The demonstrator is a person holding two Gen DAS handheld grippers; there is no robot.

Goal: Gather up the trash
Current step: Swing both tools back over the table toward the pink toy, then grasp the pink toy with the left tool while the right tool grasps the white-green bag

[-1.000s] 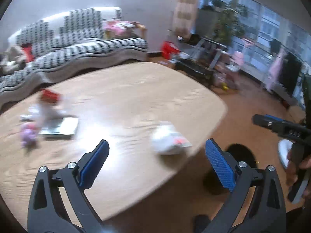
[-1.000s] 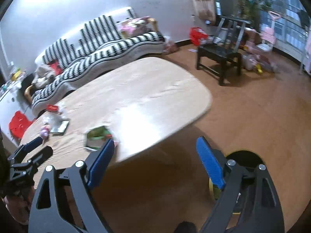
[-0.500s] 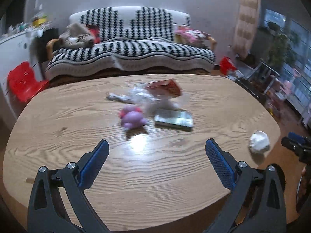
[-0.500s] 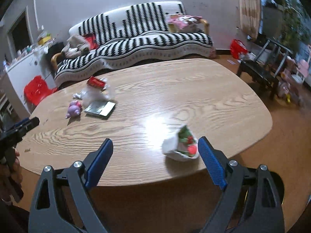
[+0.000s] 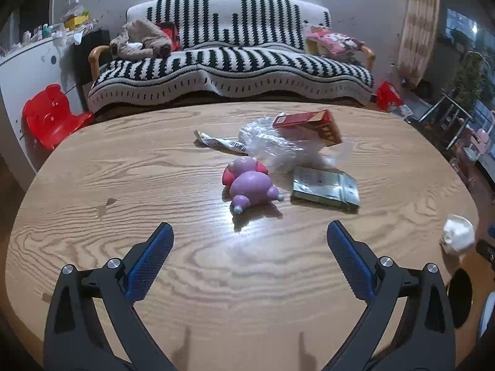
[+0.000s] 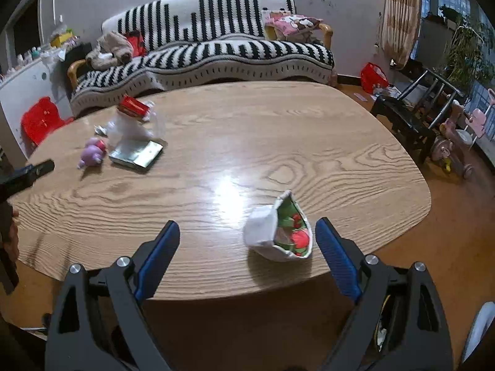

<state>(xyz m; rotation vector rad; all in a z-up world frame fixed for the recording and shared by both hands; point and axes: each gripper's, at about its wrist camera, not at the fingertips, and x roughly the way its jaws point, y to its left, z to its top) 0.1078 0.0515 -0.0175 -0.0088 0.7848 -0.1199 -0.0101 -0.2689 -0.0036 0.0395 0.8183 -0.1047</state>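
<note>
Jaws of the left gripper [image 5: 250, 242] stand wide apart with nothing between the 2 blue pads, only bare wood of the table [image 5: 123, 185]. Left gripper points down at the tabletop from its near edge. Just beyond the pad tips lies a purple toy [image 5: 250, 185] on its side, with a pink part at its far end. Right of the toy, close beside it, lies a flat greenish packet [image 5: 325, 190]. Behind both sits crumpled clear plastic [image 5: 278, 147] with a red carton [image 5: 309, 125] resting tilted on top. A printed paper strip [image 5: 218, 142] lies left of the plastic, touching its edge. A white crumpled wrapper [image 5: 458, 236] sits at the far right rim of the table, well apart from the cluster.

Jaws of the right gripper [image 6: 247, 238] are also spread wide, gripping nothing. The crumpled wrapper [image 6: 278, 232], white outside with red-and-green print inside, lies on the table between the pads, nearer the right pad; I cannot tell whether it touches that pad. It sits close to the near table edge.

Background: striped black-and-white sofa [image 5: 229, 61] behind the table, red chair [image 5: 51, 117] at left, dark chair [image 6: 411, 114] on the floor at right. Left gripper's tip [image 6: 27, 171] shows at the left edge of the right wrist view.
</note>
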